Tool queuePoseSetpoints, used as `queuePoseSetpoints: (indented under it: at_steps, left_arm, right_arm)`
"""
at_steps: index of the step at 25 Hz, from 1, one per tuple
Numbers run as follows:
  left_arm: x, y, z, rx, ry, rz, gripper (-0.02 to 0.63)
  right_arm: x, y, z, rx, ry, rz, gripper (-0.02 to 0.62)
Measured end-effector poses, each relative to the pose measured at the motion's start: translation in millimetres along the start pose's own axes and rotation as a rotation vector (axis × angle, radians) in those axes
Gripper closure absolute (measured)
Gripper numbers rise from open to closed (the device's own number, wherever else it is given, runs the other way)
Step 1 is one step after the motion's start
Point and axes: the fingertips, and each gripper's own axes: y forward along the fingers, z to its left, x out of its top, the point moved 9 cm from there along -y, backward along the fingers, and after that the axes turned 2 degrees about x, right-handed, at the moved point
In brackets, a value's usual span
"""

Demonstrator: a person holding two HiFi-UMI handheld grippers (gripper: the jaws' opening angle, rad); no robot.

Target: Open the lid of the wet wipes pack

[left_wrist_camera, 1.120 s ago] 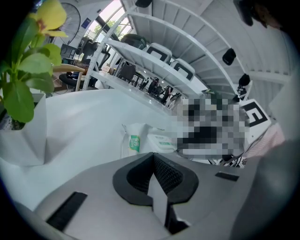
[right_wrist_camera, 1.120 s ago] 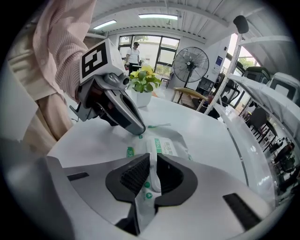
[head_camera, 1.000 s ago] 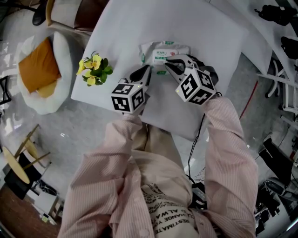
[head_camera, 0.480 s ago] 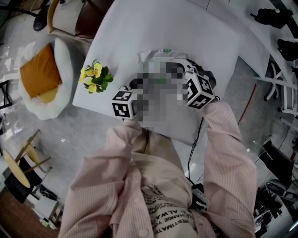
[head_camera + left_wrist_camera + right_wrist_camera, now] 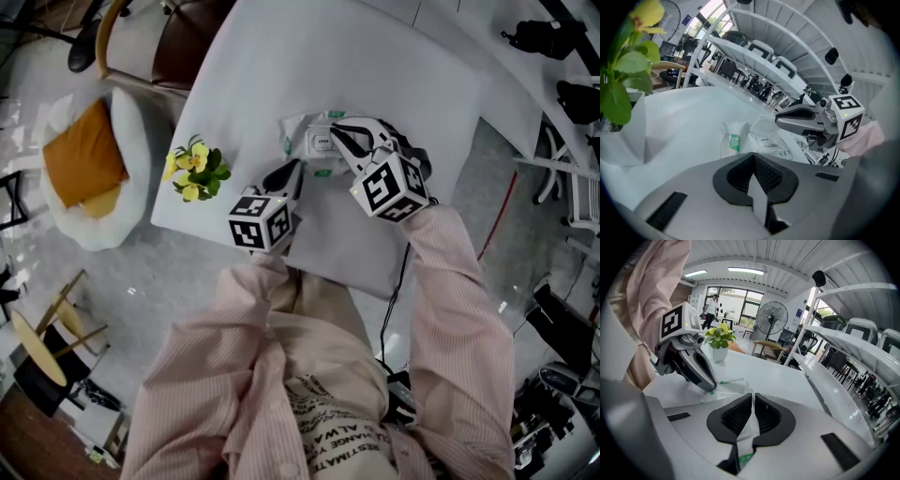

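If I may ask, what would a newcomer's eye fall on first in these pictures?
Two claws meeting over the wet wipes pack on the white table: the right claw is closing on its white film, the left claw pinches its near edge. Yellow flowers brighten the table's left edge.

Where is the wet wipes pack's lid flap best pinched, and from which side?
Pinch the lid flap at its loose edge by the OPEN tab, coming from the person's right. It is flat film, so only an edge pinch bites. The right gripper is closing on it so; the left gripper seems to pin the wet wipes pack.
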Motion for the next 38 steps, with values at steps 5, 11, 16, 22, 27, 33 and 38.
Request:
queuePoseSetpoints:
  at_steps: [5, 11, 16, 22, 27, 33, 38]
  left_arm:
    - [0.2, 0.3, 1.1, -0.006, -0.004, 0.004, 0.607]
    - [0.1, 0.0, 1.4, -0.011, -0.004, 0.005, 0.607]
    - [0.0, -0.3, 2.3, -0.018, -0.002, 0.004, 0.607]
    - [0.1, 0.5, 3.0, -0.024, 0.004, 0.007, 0.607]
    - [-0.3, 0.2, 2.2, -0.027, 0.006, 0.008, 0.607]
    - [0.0, 0.8, 3.2, -0.027, 0.011, 0.009, 0.607]
    - [-0.1, -3.2, 1.8, -0.046, 0.02, -0.007, 0.607]
  right_arm:
    - [-0.6, 5.2, -6.1, -0.042, 0.022, -0.011, 0.577]
    - [-0.8, 10.8, -11.3, -0.067, 0.043, -0.007, 0.577]
    - [-1.3, 19.8, -16.0, -0.108, 0.055, 0.002, 0.577]
    - [-4.4, 30.6, -21.8, -0.152, 0.094, 0.01, 0.575]
    - [-6.4, 35.2, -23.2, -0.174, 0.123, 0.018, 0.573]
    - [-8.5, 39.8, -25.2, -0.19, 0.151, 0.021, 0.569]
    - [-8.3, 34.4, -25.1, -0.205, 0.188, 0.004, 0.566]
